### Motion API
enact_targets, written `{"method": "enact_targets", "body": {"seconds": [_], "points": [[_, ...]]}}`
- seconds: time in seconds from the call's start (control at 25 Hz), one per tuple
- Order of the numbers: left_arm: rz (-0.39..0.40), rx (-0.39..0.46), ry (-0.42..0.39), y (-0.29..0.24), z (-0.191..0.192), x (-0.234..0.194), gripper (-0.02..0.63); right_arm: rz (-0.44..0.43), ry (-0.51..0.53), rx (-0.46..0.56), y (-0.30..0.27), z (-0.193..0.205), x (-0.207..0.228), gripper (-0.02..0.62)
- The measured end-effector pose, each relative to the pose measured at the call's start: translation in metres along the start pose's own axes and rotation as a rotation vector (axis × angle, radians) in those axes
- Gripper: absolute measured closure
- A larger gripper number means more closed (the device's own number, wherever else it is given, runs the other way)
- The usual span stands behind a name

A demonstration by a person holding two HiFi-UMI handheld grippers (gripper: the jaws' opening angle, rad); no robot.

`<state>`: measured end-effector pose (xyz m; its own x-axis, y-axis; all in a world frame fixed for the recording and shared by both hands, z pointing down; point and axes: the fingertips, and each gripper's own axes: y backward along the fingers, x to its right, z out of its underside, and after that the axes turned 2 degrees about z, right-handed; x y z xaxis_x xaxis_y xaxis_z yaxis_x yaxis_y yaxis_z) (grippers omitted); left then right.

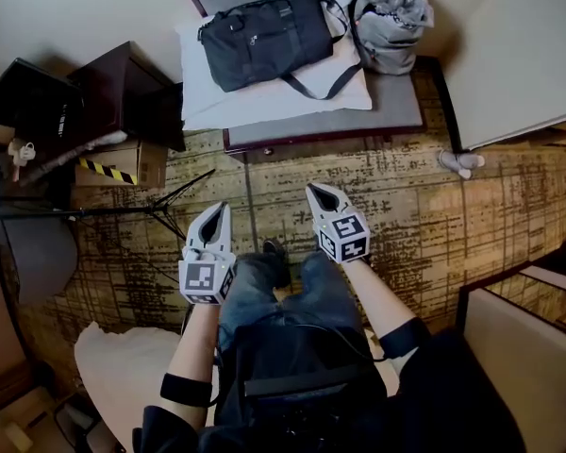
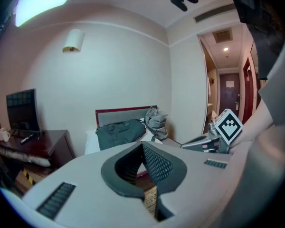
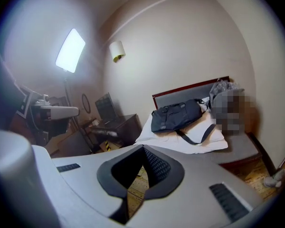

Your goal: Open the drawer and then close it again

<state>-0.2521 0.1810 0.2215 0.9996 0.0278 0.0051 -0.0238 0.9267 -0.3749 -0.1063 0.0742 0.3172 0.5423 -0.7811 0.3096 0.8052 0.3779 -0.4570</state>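
Over the patterned tan-and-brown carpet (image 1: 424,225), both tools hover side by side, ahead of the wearer's blue-jeaned legs (image 1: 283,291). On the left gripper (image 1: 217,211) I read grey jaws pressed together with nothing between them. It is the same on the right gripper (image 1: 317,193): pads meeting at the tips, nothing pinched. Each carries a cube with black-and-white square markers (image 1: 344,237), patterns only, no lettering I can read.

Far side: a low bench with grey cushion and red-brown wooden frame (image 1: 396,107). On it lies a white pillow (image 1: 203,97). On the pillow sits a dark blue-grey fabric duffel bag (image 1: 264,41), its strap looping toward the near edge. Just right of that is a crumpled light-grey bag (image 1: 391,22).

Far left: a dark brown wooden cabinet (image 1: 123,88), with a flat black television (image 2: 21,110) and a white mug (image 2: 3,135) on top. On its near side is a brown cardboard box (image 1: 137,163) with yellow-and-black striped tape; any print is too small to read. Black tripod legs (image 1: 141,210) cross the carpet just left of the left gripper.

As for the drawer, I cannot tell which furniture face carries it. Bench frame and cabinet both stand well apart from the grippers.
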Motion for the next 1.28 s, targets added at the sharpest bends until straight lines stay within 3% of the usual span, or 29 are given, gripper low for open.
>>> {"method": "enact_targets", "body": {"seconds": [0.16,0.4,0.6,0.8,0.96,1.28], "points": [[0.007,-0.024,0.001,-0.009,0.018,-0.008,0.604,0.021,-0.069,-0.017,-0.027,0.024,0.0,0.578],[0.116,-0.043,-0.075,-0.034,0.052,-0.032,0.604,0.099,-0.225,0.022,-0.08,0.064,-0.002,0.564],[0.148,-0.052,-0.063,-0.069,0.097,-0.065,0.604,0.168,-0.505,0.052,-0.151,0.135,0.015,0.541],[0.17,-0.082,-0.081,-0.102,0.17,-0.091,0.604,0.183,-0.74,0.098,-0.224,0.203,0.024,0.435],[0.166,-0.065,-0.072,-0.136,0.225,-0.106,0.604,0.207,-0.865,0.163,-0.277,0.253,0.046,0.4],[0.221,-0.067,-0.038,-0.209,0.301,-0.106,0.604,0.215,-1.006,0.249,-0.369,0.314,0.091,0.354]]}}
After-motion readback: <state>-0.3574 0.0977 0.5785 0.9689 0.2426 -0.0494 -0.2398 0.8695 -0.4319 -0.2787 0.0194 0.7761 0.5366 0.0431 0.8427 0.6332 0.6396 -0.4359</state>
